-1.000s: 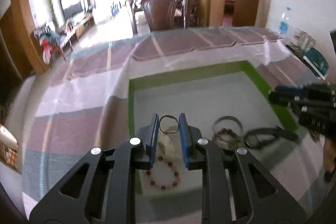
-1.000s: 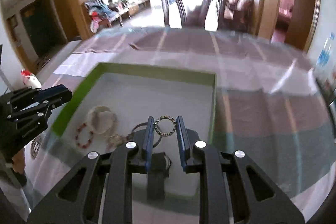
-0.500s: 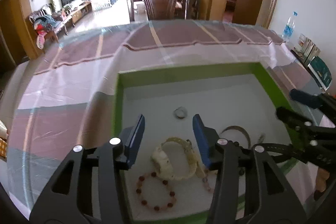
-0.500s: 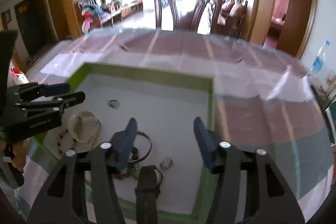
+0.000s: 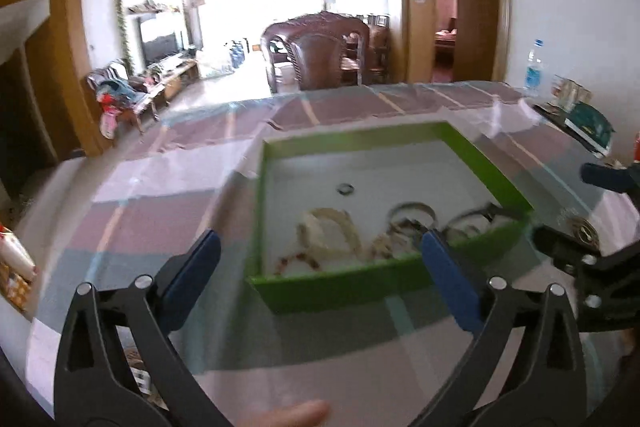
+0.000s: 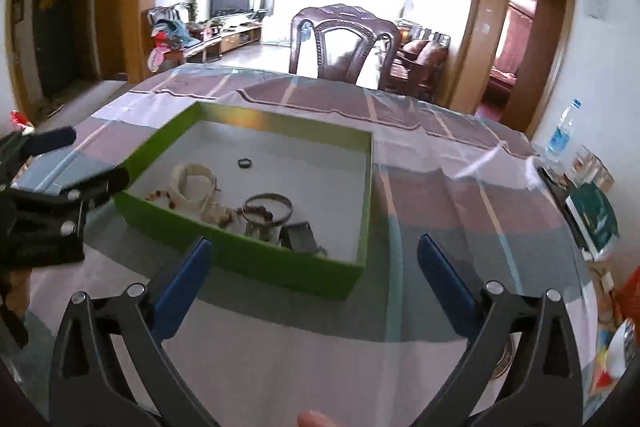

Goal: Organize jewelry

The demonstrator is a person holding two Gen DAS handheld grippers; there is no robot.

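A green box (image 5: 352,291) with a white floor stands on the striped tablecloth. Inside lie a small ring (image 5: 346,189), a cream bracelet (image 5: 328,231), a metal bangle (image 5: 412,211) and red beads (image 5: 296,261). My left gripper (image 5: 320,247) hangs before the box's near wall, its jaws opening wide with nothing held between them. In the right wrist view, the box (image 6: 240,259) holds the ring (image 6: 244,163), cream bracelet (image 6: 196,183), bangle (image 6: 268,209) and a black strap (image 6: 298,237). My right gripper (image 6: 315,245) sits near the box's front corner, its jaws opening and empty.
A dark wooden chair (image 6: 344,43) stands at the table's far side. A water bottle (image 6: 562,131) and a green book (image 6: 596,219) sit at the right edge. Each gripper shows in the other's view: the right gripper (image 5: 580,259) and the left gripper (image 6: 60,187).
Both grippers let go of the rings they held, opened wide and drew back out of the box toward its near side. The rings now lie in the box.
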